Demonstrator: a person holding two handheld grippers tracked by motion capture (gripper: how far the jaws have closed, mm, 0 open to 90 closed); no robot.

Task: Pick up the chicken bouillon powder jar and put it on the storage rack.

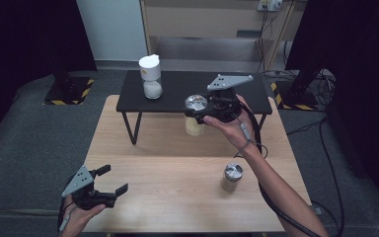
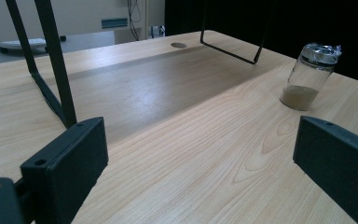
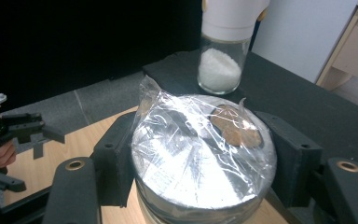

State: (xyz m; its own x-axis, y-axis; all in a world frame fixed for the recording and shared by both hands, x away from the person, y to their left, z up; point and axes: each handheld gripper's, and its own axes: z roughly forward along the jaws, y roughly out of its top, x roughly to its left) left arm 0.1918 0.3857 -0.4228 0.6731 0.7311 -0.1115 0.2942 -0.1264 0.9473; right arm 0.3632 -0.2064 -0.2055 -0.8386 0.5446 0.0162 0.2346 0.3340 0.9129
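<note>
My right gripper (image 1: 197,112) is shut on a glass jar (image 1: 194,125) with a silver, plastic-wrapped lid (image 3: 204,154), and holds it above the wooden table at the front edge of the black shelf (image 1: 177,86). Its black jaws press on both sides of the lid. A jar with a white cap (image 1: 151,76) and white powder (image 3: 219,71) stands on the shelf's left part. Another silver-lidded jar (image 1: 233,177) with a little brown powder (image 2: 300,96) stands on the table to the right. My left gripper (image 1: 109,182) rests low at the table's near left corner, open, with nothing between its jaws (image 2: 200,163).
The black shelf stands on thin metal legs (image 2: 56,65) across the far half of the wooden table (image 1: 177,168). Grey floor surrounds the table; a wooden cabinet (image 1: 212,19) stands behind. A cable (image 1: 276,197) trails from the right gripper along the person's forearm.
</note>
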